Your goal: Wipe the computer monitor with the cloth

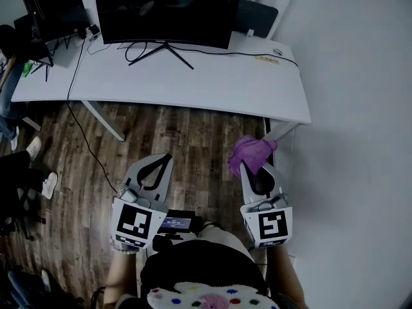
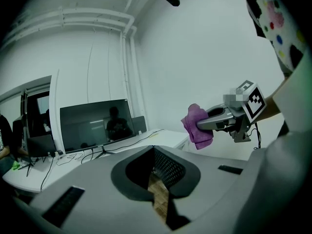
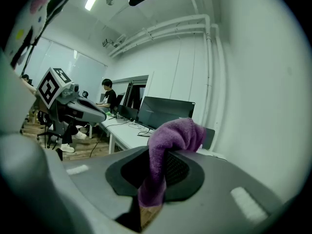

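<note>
While the right gripper (image 1: 255, 170) clamps the cloth (image 1: 250, 150) in its jaws (left gripper (image 1: 166, 161) jaws together, empty), raise it over the table (image 1: 212, 82) and press lightly on the monitor (image 1: 167, 8).

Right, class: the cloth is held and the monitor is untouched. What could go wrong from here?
The cloth is bunched in the right gripper, so it might slip out under wiping pressure. The monitor stands on a thin-legged stand; a firm push could rock it. The cable trailing off the desk could snag.
</note>
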Action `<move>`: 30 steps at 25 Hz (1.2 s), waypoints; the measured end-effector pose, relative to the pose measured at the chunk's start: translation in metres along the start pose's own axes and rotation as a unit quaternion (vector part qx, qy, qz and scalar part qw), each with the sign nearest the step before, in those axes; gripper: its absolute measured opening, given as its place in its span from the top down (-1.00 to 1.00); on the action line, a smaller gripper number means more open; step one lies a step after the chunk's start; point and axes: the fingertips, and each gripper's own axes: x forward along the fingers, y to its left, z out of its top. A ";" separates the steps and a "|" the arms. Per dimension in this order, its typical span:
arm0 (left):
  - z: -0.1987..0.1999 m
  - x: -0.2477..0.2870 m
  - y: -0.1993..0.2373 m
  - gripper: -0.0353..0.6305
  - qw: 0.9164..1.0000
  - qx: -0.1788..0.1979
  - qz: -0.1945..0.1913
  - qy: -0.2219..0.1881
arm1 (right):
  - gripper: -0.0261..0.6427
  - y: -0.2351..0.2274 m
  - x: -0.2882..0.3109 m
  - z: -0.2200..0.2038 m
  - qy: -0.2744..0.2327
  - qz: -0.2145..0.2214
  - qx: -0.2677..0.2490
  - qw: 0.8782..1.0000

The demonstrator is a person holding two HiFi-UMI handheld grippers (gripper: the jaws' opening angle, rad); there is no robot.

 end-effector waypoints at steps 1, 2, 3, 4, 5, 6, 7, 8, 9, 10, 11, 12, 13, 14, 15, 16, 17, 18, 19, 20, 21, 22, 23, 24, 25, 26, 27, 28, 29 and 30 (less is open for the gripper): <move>0.001 -0.001 0.001 0.88 1.000 -0.001 0.000 -0.003 | 0.72 0.001 0.000 0.001 0.001 -0.002 -0.003 1.000; 0.002 -0.002 0.002 0.88 1.000 -0.002 0.000 -0.006 | 0.72 0.001 0.000 0.001 0.001 -0.004 -0.004 1.000; 0.002 -0.003 0.003 0.88 1.000 -0.001 -0.001 -0.009 | 0.72 0.002 0.001 0.002 0.000 -0.006 -0.004 1.000; 0.002 -0.005 0.003 0.88 1.000 0.000 -0.003 -0.012 | 0.72 0.004 0.001 0.003 -0.001 -0.008 -0.003 1.000; 0.001 -0.008 0.005 0.88 1.000 0.003 -0.004 -0.011 | 0.72 0.007 0.002 0.004 -0.003 -0.009 -0.001 1.000; -0.003 -0.011 0.007 0.88 1.000 0.006 -0.004 -0.009 | 0.72 0.010 0.003 0.005 -0.004 -0.010 -0.001 1.000; -0.006 -0.014 0.010 0.88 1.000 0.008 -0.004 -0.007 | 0.72 0.014 0.004 0.005 -0.004 -0.012 -0.002 1.000; -0.007 -0.017 0.012 0.88 1.000 0.008 -0.004 -0.006 | 0.72 0.017 0.004 0.006 -0.003 -0.013 -0.002 1.000; -0.008 -0.021 0.014 0.88 1.000 0.006 -0.006 -0.007 | 0.72 0.020 0.004 0.006 -0.002 -0.014 -0.004 1.000; -0.008 -0.024 0.016 0.88 1.000 0.004 -0.008 -0.009 | 0.72 0.023 0.003 0.006 -0.001 -0.016 -0.005 1.000; -0.008 -0.026 0.018 0.88 1.000 0.002 -0.009 -0.010 | 0.72 0.027 0.003 0.007 -0.002 -0.018 -0.005 1.000; -0.009 -0.028 0.019 0.88 1.000 0.000 -0.009 -0.011 | 0.72 0.030 0.004 0.007 -0.002 -0.019 -0.005 1.000; -0.011 -0.029 0.021 0.88 1.000 0.000 -0.009 -0.010 | 0.72 0.033 0.004 0.007 0.001 -0.020 -0.004 1.000; -0.014 -0.030 0.021 0.88 1.000 0.000 -0.009 -0.008 | 0.72 0.036 0.003 0.004 0.006 -0.020 -0.002 1.000; -0.016 -0.030 0.020 0.88 1.000 -0.001 -0.011 -0.008 | 0.72 0.037 0.002 0.000 0.011 -0.021 -0.001 1.000; -0.017 -0.029 0.019 0.88 1.000 -0.001 -0.014 -0.009 | 0.72 0.038 0.001 -0.003 0.015 -0.021 -0.001 1.000; -0.017 -0.028 0.018 0.88 1.000 -0.001 -0.018 -0.011 | 0.72 0.038 0.002 -0.006 0.018 -0.021 0.000 1.000; -0.017 -0.026 0.018 0.88 1.000 0.000 -0.021 -0.012 | 0.72 0.037 0.003 -0.008 0.020 -0.021 0.000 1.000; -0.017 -0.023 0.020 0.88 1.000 0.001 -0.022 -0.012 | 0.72 0.035 0.006 -0.009 0.021 -0.021 0.001 1.000; -0.018 -0.020 0.022 0.88 1.000 0.002 -0.021 -0.011 | 0.72 0.033 0.008 -0.009 0.021 -0.021 0.002 1.000; -0.018 -0.016 0.025 0.88 1.000 0.001 -0.018 -0.010 | 0.72 0.030 0.012 -0.009 0.020 -0.020 0.001 1.000; -0.019 -0.012 0.028 0.88 1.000 -0.001 -0.014 -0.008 | 0.72 0.026 0.016 -0.009 0.019 -0.019 0.001 1.000; -0.018 -0.006 0.031 0.88 1.000 -0.002 -0.011 -0.008 | 0.72 0.023 0.022 -0.010 0.019 -0.018 0.001 1.000; -0.017 0.000 0.034 0.88 1.000 -0.002 -0.010 -0.010 | 0.72 0.020 0.028 -0.012 0.019 -0.017 0.002 1.000; -0.016 0.006 0.036 0.88 1.000 -0.001 -0.010 -0.011 | 0.72 0.016 0.035 -0.014 0.019 -0.015 0.004 1.000; -0.015 0.013 0.039 0.88 1.000 0.001 -0.009 -0.011 | 0.72 0.012 0.044 -0.015 0.017 -0.013 0.004 1.000; -0.015 0.021 0.043 0.88 1.000 0.002 -0.007 -0.010 | 0.72 0.008 0.053 -0.016 0.015 -0.011 0.003 1.000; -0.015 0.030 0.048 0.88 1.000 0.004 -0.004 -0.010 | 0.72 0.002 0.063 -0.016 0.012 -0.009 0.002 1.000; -0.014 0.038 0.053 0.88 1.000 0.005 0.000 -0.010 | 0.72 -0.003 0.073 -0.016 0.010 -0.006 0.001 1.000; -0.013 0.046 0.059 0.88 1.000 0.005 0.004 -0.009 | 0.72 -0.009 0.083 -0.016 0.008 -0.004 0.001 1.000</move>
